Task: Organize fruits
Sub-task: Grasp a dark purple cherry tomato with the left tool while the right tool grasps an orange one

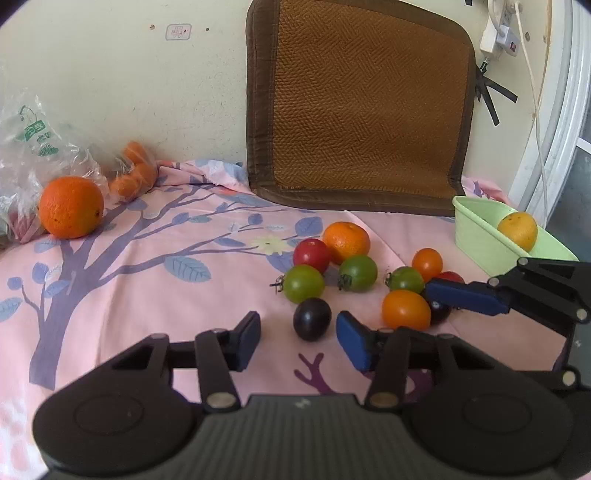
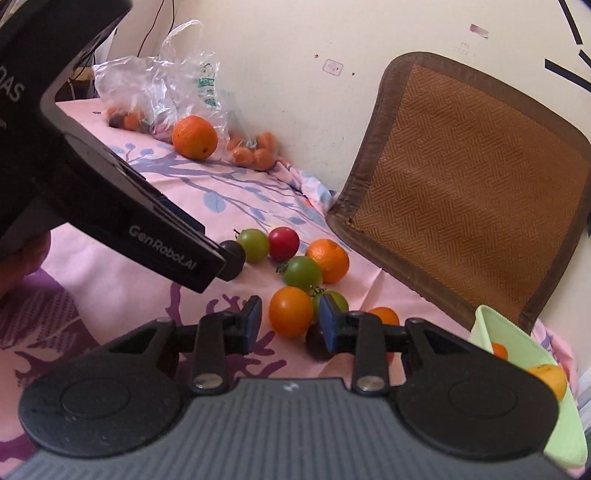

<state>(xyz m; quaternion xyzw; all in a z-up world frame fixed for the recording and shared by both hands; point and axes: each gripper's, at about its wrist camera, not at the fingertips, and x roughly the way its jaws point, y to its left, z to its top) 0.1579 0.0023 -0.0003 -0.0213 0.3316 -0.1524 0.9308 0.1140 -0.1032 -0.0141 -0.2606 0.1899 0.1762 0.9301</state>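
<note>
Several small tomatoes and a mandarin (image 1: 346, 242) lie clustered on the pink floral cloth. My left gripper (image 1: 298, 339) is open, with a dark purple tomato (image 1: 312, 318) just ahead between its fingers. My right gripper (image 2: 290, 325) is open around an orange tomato (image 2: 290, 311), seen too in the left wrist view (image 1: 406, 309). A second dark tomato (image 2: 317, 339) sits by its right finger. A light green tub (image 1: 476, 229) at the right holds a yellow-orange fruit (image 1: 518, 229). A big orange (image 1: 71, 206) sits far left.
A clear plastic bag (image 2: 159, 85) with more small fruit lies by the wall at the left. A brown woven cushion (image 1: 365, 107) leans against the wall behind the fruit. Cables and a plug (image 1: 502, 35) hang at the upper right.
</note>
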